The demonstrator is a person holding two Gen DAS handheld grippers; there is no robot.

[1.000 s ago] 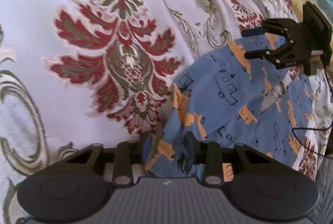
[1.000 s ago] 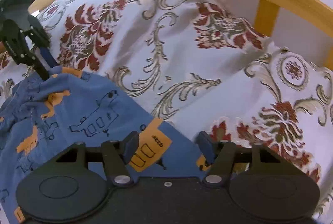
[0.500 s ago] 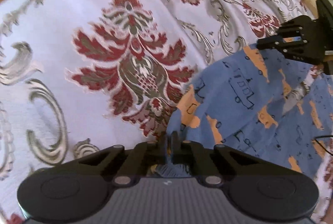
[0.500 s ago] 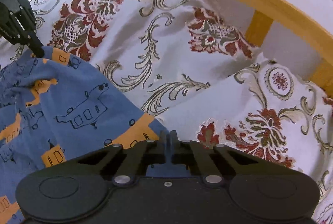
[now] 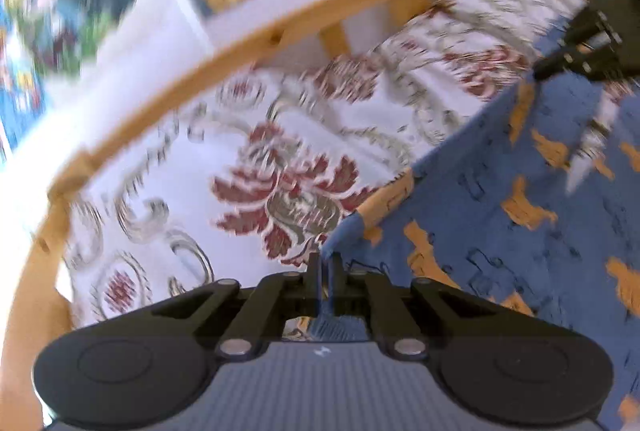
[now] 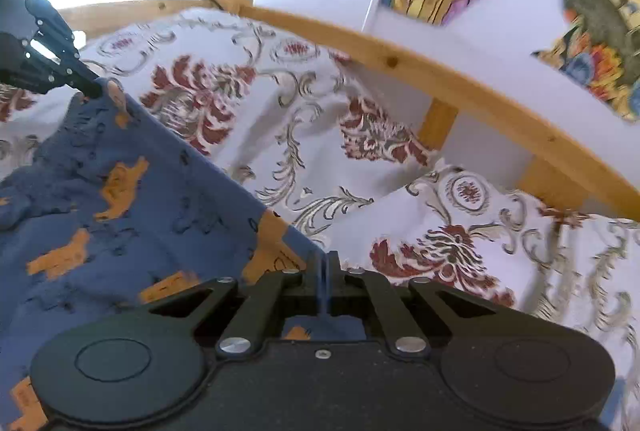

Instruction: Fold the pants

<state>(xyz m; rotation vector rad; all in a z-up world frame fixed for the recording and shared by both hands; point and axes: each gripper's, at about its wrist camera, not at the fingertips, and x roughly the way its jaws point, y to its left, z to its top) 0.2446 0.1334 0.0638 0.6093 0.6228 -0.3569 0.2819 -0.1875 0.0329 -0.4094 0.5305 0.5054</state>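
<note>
Your left claw [image 5: 325,265] is pinching one corner of the blue pants [image 5: 500,215], fingers closed tight on the cloth. Your right claw [image 6: 325,263] is clamping the other corner likewise. The pants are hanging stretched between them above the patterned bedspread [image 6: 320,135], near the wooden bed rail [image 6: 460,83].

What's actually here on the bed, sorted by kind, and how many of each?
Grippers: 2, left gripper and right gripper, each shut on the pants
Pants: 1, blue pants
Bedspread: 1, floral bedspread
Wooden bed frame: 1
Total: 5
</note>
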